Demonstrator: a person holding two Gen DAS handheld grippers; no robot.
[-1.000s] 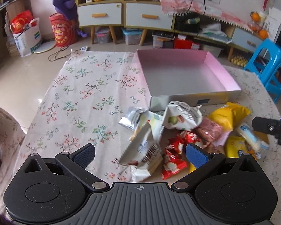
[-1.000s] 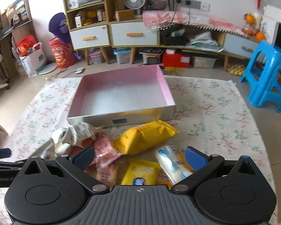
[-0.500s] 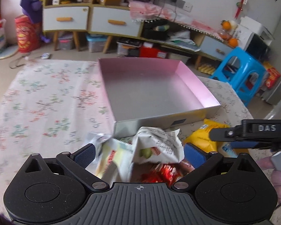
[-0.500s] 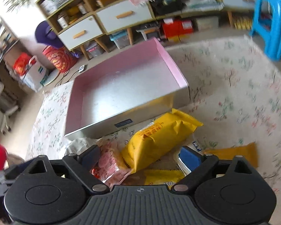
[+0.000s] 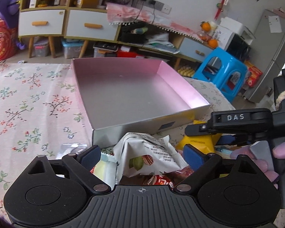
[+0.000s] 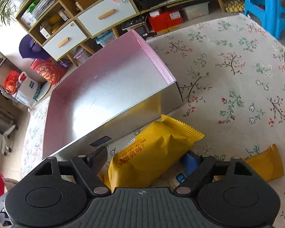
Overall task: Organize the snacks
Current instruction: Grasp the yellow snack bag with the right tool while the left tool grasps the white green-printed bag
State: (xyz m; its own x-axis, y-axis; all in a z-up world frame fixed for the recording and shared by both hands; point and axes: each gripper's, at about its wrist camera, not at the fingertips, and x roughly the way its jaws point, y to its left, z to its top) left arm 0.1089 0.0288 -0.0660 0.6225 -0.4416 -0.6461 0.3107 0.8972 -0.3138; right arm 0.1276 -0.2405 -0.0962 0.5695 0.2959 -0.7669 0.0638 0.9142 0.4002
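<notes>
An empty pink-lined box (image 5: pixel 134 87) lies on the floral cloth; it also shows in the right wrist view (image 6: pixel 104 93). My left gripper (image 5: pixel 142 154) is open, its fingers on either side of a white crumpled snack bag (image 5: pixel 148 157) atop a pile of red and pale packets. My right gripper (image 6: pixel 144 160) is open around a large yellow snack bag (image 6: pixel 152 157) just in front of the box. The right gripper also shows from the side in the left wrist view (image 5: pixel 237 123).
A flat orange-yellow packet (image 6: pixel 266 165) lies to the right of the yellow bag. A silver packet (image 5: pixel 70 148) lies left of the pile. A blue stool (image 5: pixel 222 72) and low cabinets (image 5: pixel 66 22) stand beyond the table.
Both grippers have moved forward and down onto the snack pile. The white bag now sits between the left fingers and the yellow bag between the right fingers.
</notes>
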